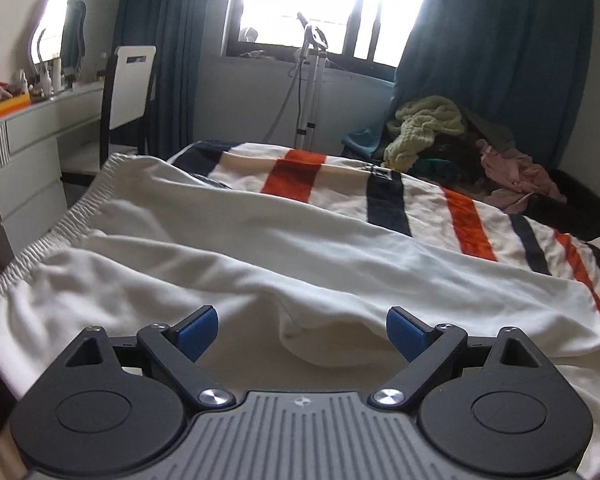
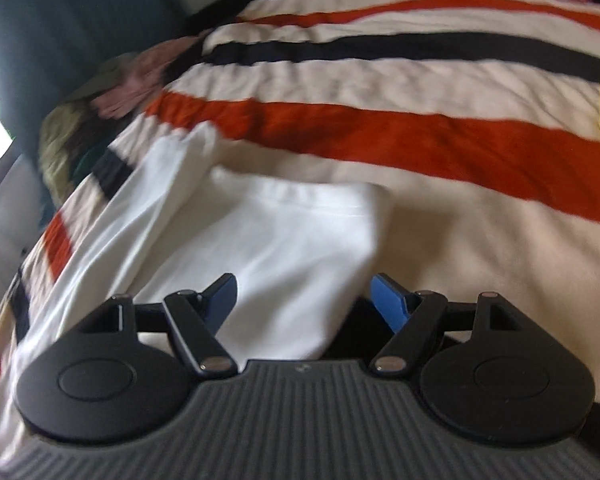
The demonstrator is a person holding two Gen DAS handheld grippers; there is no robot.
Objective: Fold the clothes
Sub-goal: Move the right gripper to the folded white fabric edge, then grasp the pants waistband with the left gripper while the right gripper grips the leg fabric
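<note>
Now we are holding the left gripper [image 1: 302,334] with its jaws apart over the white garment [image 1: 220,248], which is lying spread across the striped blanket [image 1: 472,220] on the bed. Our right gripper [image 2: 304,300] is also standing apart, over the garment's hemmed end. Beyond, a clothes pile [image 1: 460,140] is crowding the bed's far corner; no writing is readable.

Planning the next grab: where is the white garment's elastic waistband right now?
In the left wrist view, the waistband runs along the garment's left edge, nearest the white dresser.
</note>
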